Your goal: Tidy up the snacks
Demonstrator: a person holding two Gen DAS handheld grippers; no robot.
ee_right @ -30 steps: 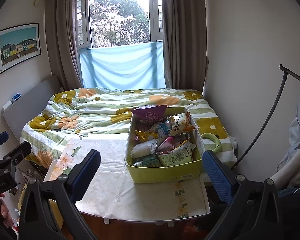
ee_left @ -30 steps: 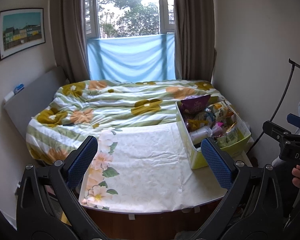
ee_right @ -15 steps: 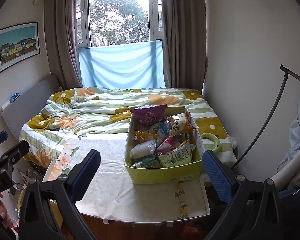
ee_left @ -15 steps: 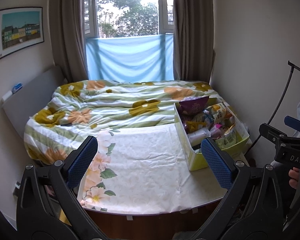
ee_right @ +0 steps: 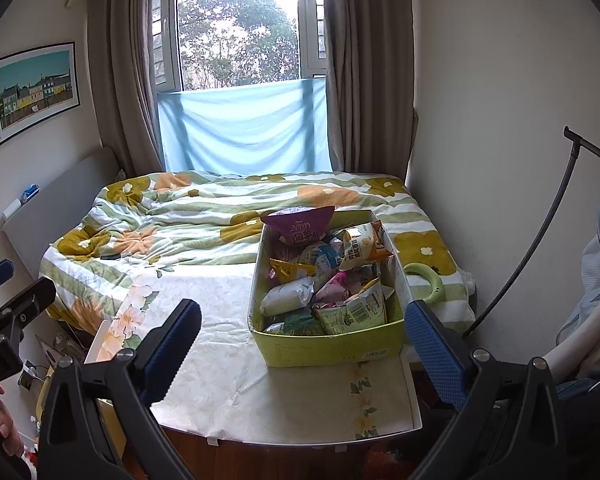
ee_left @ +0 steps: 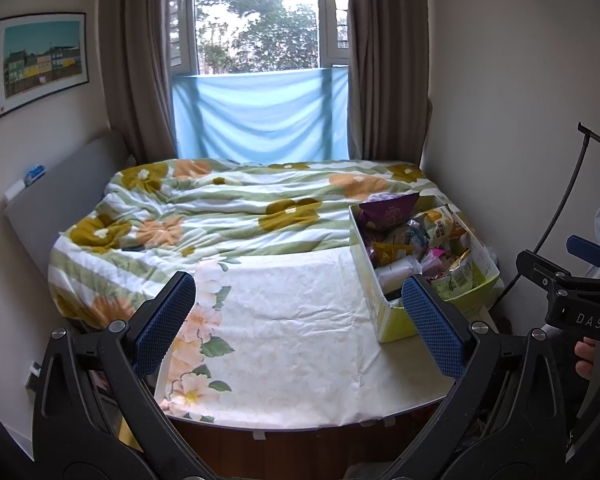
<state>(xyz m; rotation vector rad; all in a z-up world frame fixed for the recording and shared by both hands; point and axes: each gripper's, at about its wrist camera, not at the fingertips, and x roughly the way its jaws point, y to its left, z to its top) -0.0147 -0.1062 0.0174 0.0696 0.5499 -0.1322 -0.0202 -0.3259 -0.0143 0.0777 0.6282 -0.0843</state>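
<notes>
**Yellow-green box heaped with snacks, both grippers waiting**

Yellow-green cardboard forms an open box (ee_right: 332, 350) standing on a counter (ee_right: 220, 368) covered by a pale floral cloth, at the foot of a bed (ee_right: 204, 216). The box sits toward the counter's right side and is heaped with crinkly snack packets (ee_right: 332, 280); a purple bag (ee_right: 300, 226) pokes above the far rim.

The likely risk is in the loose heap: pulling one packet could drag its neighbours over the low wall onto the bed or floor, and thin bags may slip or crush if pinched hard.

The left gripper (ee_left: 300, 324) and right gripper (ee_right: 304, 344) both hover short of the counter, jaws spread wide, holding and touching nothing. The right one faces the box more directly.
</notes>
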